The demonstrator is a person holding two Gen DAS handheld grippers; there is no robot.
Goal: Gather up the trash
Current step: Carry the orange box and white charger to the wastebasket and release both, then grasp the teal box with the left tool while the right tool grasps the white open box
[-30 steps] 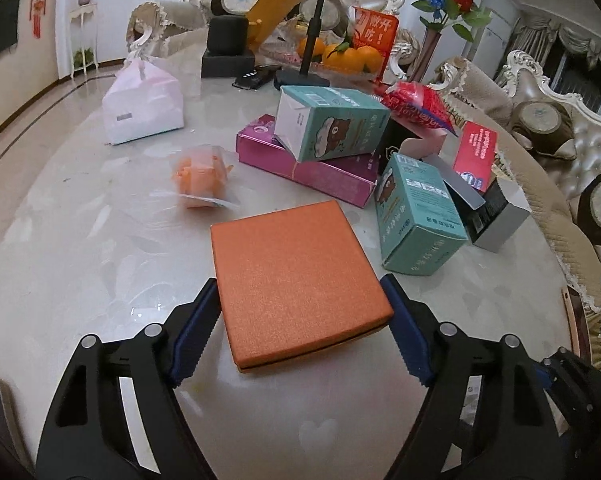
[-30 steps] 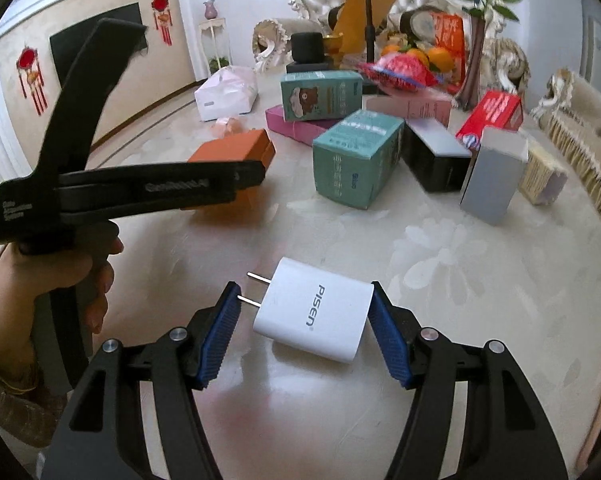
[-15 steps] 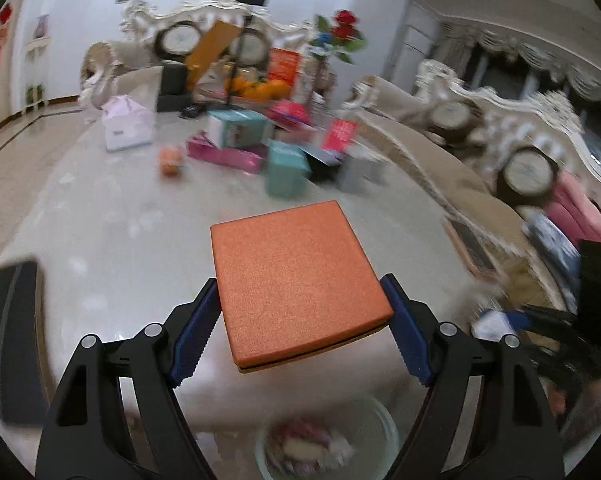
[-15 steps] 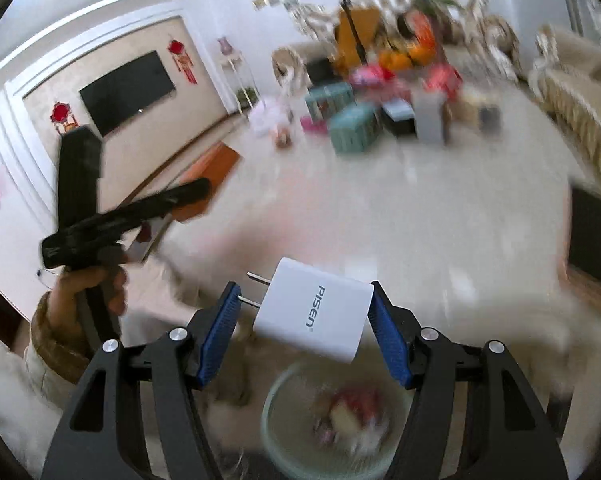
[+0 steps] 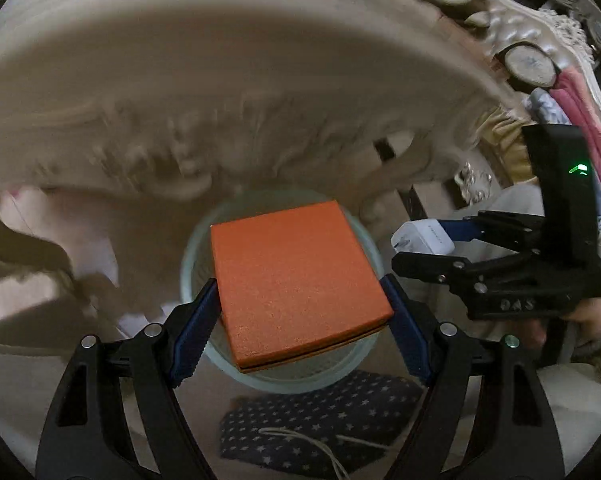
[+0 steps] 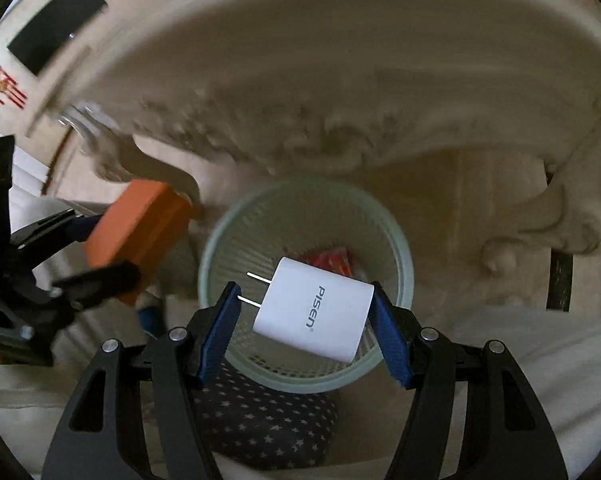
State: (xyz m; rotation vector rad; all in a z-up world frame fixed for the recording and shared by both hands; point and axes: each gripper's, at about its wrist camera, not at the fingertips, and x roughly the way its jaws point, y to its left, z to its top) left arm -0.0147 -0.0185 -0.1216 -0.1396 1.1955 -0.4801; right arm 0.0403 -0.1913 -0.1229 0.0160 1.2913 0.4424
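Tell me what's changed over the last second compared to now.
Both grippers swung off the tabletop and down: the left gripper carried the orange box and the right gripper the white charger over the wastebasket. Both grips stayed shut.

orange box (image 5: 296, 284) hiding wastebasket (image 5: 188, 264) contents, table (image 5: 220, 92) blurred

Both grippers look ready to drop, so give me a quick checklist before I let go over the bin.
1. Left gripper grips orange box: ok.
2. Right gripper grips white charger: ok.
3. Charger over the wastebasket opening: ok.
4. Orange box over the opening, left wrist view: ok.
5. Room in basket; red wrapper at bottom: ok.
6. Grippers apart from each other: ok.
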